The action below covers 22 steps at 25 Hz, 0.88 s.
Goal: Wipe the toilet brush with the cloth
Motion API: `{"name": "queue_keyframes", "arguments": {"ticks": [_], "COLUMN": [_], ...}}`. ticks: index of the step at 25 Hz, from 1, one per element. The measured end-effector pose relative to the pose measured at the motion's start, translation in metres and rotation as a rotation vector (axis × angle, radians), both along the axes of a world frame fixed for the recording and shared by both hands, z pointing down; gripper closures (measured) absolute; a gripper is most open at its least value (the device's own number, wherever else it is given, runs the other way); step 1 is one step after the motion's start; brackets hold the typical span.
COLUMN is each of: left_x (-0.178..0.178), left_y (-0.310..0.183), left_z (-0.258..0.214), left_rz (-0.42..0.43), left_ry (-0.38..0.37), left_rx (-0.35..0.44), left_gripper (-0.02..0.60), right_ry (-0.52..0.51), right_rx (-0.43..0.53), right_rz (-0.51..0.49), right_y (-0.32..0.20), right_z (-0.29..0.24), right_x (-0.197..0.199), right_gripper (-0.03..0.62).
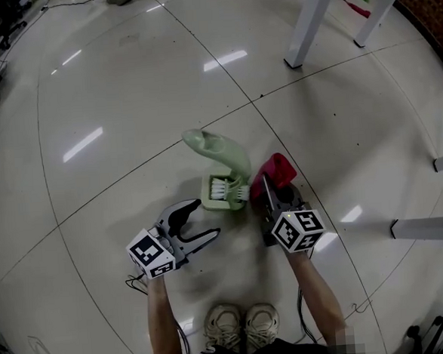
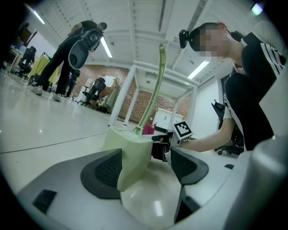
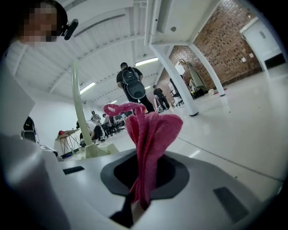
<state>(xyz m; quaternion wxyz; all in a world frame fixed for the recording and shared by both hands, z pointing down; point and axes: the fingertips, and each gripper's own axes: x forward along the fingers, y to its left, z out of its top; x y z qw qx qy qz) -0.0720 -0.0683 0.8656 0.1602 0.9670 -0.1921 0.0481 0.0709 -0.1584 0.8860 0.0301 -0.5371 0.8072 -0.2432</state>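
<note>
Cloth (image 3: 150,134) is soft, pinched tight in my right gripper (image 1: 274,193); left gripper (image 1: 208,217) gapes empty (near holder (image 1: 224,195)). I'd grab toilet brush (image 1: 221,151) by its stiff, probably light handle.

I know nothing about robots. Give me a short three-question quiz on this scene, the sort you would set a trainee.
1. True or false: the left gripper is clamped on the toilet brush.
2. What does the right gripper hold? A: a sponge. B: a pink cloth. C: nothing.
3. Fill the gap: the toilet brush stands in its green ____ on the floor.

Key
1. False: its jaws stand apart, just short of the brush.
2. B: the jaws are shut on it.
3. holder
</note>
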Motion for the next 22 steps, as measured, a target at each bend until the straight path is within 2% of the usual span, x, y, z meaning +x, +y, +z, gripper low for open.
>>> {"name": "queue_keyframes", "arguments": {"ticks": [6,11,19,22], "left_x": [0.010,0.012,0.020,0.025], "left_y": [0.014,0.019,0.012,0.000], "left_z": [-0.001,0.000,0.000,0.000], "left_rz": [0.027,0.028,0.009,-0.016], "left_ry": [0.006,0.009,0.038,0.057], "left_rx": [-0.005,-0.010,0.009,0.006], "left_gripper": [0.259,0.259,0.259,0.259], "right_ry": [-0.072,-0.099,-0.027,0.036], "right_rx": [-0.053,-0.070,-0.052,-0.024], "right_rz": [0.069,0.071,0.002,-0.025], "right_y": [0.023,0.048,0.074,0.067], "right_z": [0.008,0.007,-0.001,0.003], "right_x": [-0.003,-0.010,-0.027,-0.035], "right_gripper": [0.563,0.563,0.563,0.563]}}
